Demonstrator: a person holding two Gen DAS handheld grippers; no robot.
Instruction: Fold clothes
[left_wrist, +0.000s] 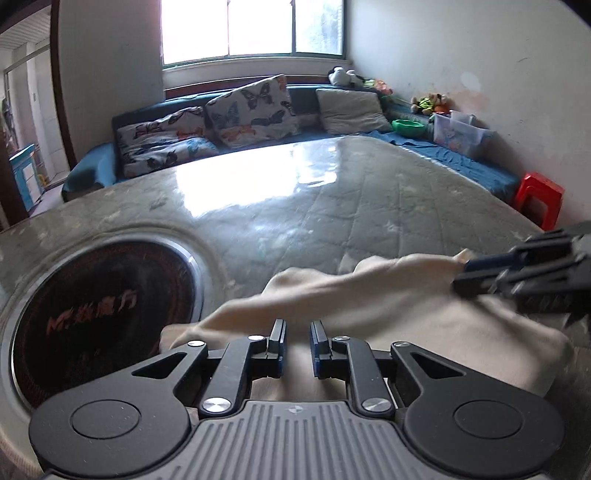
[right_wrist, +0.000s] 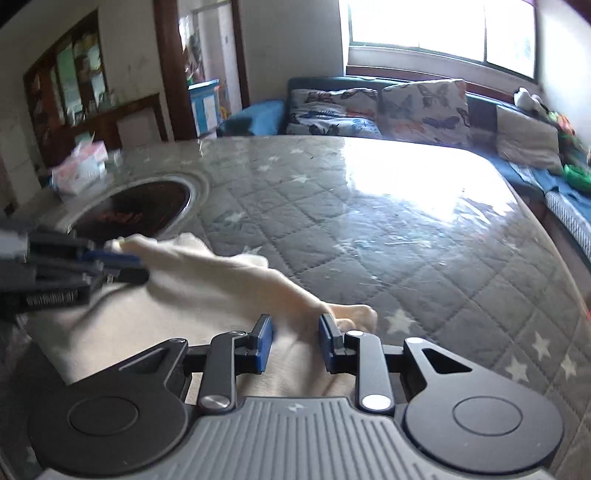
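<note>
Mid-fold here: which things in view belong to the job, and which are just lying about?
Job:
cream garment
left tongs
right tongs
quilted table cover

Lying about:
round hotplate
butterfly cushions
red stool
tissue pack

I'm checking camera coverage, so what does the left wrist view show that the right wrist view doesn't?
Only the left wrist view shows the red stool and clear storage bin. Only the right wrist view shows the pink tissue pack and wooden cabinet. Both show the cream garment, the round burner and the butterfly cushions.
</note>
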